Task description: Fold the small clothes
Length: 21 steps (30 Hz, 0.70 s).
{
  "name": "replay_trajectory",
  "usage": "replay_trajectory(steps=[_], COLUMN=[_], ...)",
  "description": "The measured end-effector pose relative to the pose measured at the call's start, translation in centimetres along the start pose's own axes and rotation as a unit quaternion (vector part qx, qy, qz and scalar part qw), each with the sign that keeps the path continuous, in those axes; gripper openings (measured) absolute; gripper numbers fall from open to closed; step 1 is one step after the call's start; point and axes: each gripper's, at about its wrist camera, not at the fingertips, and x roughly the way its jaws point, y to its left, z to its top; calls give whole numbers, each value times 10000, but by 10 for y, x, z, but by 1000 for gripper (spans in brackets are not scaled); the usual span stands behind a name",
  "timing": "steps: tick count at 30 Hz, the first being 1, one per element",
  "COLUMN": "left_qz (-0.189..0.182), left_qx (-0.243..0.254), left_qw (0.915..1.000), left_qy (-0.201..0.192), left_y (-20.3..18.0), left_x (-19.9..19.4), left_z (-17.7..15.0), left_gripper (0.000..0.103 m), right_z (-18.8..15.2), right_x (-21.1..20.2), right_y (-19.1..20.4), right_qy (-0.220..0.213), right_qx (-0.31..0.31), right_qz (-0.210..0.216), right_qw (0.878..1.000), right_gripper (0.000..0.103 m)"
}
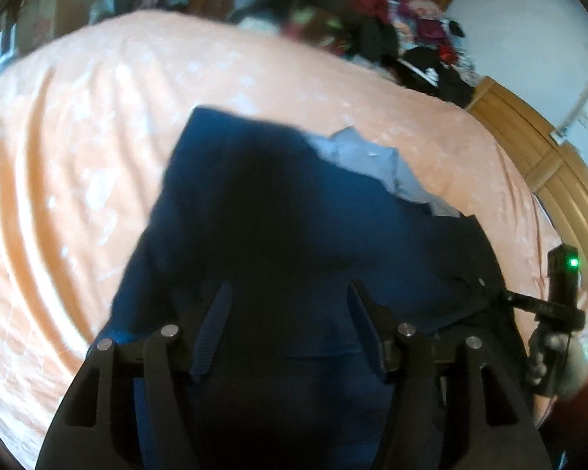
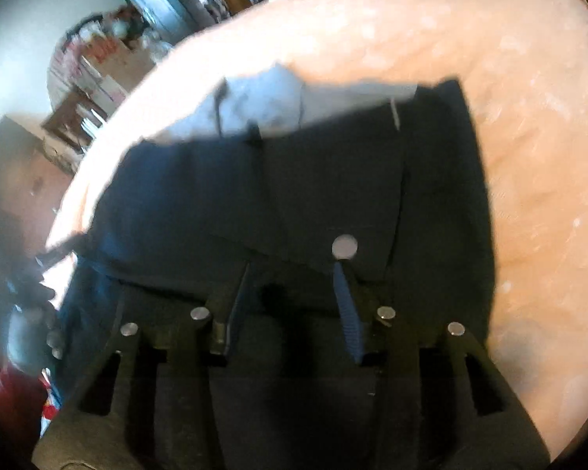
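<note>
A pair of dark navy shorts lies flat on an orange bedsheet, with pale grey pocket lining showing at its far edge. My left gripper hovers open just above the near part of the cloth, nothing between its fingers. In the right wrist view the same shorts fill the middle, their pale lining along the far edge and a round metal button near one fingertip. My right gripper is open over the waistband, fingers apart.
A heap of mixed clothes sits at the far side of the bed. A curved wooden bed frame runs along the right. The other gripper's handle with a green light is held at right. Shelves with books stand beyond the bed.
</note>
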Motion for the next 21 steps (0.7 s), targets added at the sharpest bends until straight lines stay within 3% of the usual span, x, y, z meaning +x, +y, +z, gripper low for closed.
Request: replay_trajectory(steps=[3, 5, 7, 12, 14, 17, 19, 21], left_qz=[283, 337, 553, 335, 178, 536, 753, 700], left_qx=[-85, -190, -166, 506, 736, 1021, 1321, 1250], left_qw=[9987, 9983, 9972, 9982, 9970, 9899, 9857, 9871], left_qy=[404, 444, 474, -35, 146, 824, 732, 713], left_y=[6, 11, 3, -51, -74, -87, -96, -96], left_x=[25, 32, 24, 6, 23, 70, 72, 61], left_z=[-4, -8, -2, 15, 17, 2, -4, 1], left_gripper=[65, 64, 60, 60, 62, 71, 81, 81], right_z=[4, -4, -12, 5, 10, -2, -3, 0], right_x=[-2, 18, 16, -8, 7, 39, 36, 25], right_y=[-22, -37, -41, -8, 4, -5, -1, 7], right_qy=[-44, 352, 242, -405, -291, 318, 242, 129], right_qx=[184, 331, 407, 36, -113, -124, -214, -285], right_qz=[-124, -489, -394, -518, -469, -605, -650, -669], right_qw=[9997, 9976, 9981, 9978, 9984, 9976, 9974, 9973], right_gripper=[51, 48, 48, 47, 47, 48, 48, 48])
